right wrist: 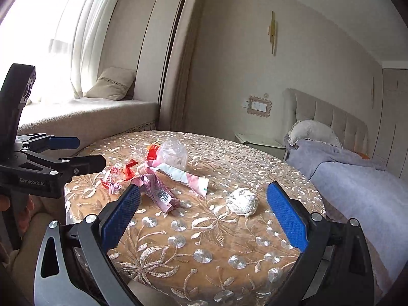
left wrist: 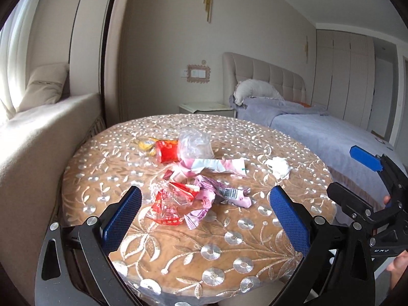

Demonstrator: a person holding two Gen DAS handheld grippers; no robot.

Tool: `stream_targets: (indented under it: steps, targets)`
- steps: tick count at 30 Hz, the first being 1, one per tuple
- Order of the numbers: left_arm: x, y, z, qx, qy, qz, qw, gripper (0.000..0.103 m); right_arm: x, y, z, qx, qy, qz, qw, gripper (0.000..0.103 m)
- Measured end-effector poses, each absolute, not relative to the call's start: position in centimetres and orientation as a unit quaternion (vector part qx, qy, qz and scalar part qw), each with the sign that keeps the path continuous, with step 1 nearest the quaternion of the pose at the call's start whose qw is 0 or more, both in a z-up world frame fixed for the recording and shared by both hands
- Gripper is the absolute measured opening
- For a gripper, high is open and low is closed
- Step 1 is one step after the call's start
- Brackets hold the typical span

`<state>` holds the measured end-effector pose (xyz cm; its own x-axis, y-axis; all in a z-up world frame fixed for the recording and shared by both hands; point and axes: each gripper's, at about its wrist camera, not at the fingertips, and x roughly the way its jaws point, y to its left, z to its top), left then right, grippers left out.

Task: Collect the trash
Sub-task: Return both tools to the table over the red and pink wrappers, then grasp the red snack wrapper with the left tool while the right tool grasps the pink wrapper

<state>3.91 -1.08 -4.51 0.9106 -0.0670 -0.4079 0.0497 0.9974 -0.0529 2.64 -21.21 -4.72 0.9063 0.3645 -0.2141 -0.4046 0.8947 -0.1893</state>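
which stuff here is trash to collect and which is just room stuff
Trash to collect:
crumpled white tissue ball
clear crinkled plastic bag
red and clear torn wrapper
pink foil wrappers

Just lying about:
grey ruffled pillow
beige window-seat cushion

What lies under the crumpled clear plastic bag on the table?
The clear plastic bag rests partly on a pink-and-white wrapper, with a red wrapper beside it. Anything directly beneath its middle is hidden.

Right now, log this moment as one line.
left gripper: open, empty | right gripper: open, empty | wrappers, tissue wad: on table, untouched
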Motion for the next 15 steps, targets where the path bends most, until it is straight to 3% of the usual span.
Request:
stream_targets:
  steps: [15]
  targets:
    - [10.5,4.8,-7.5,-0.047,0.295,0.021,0.954,0.099,7.6,-14.7,-5.7,-0.147,0.134,0.226,0.954,0.099]
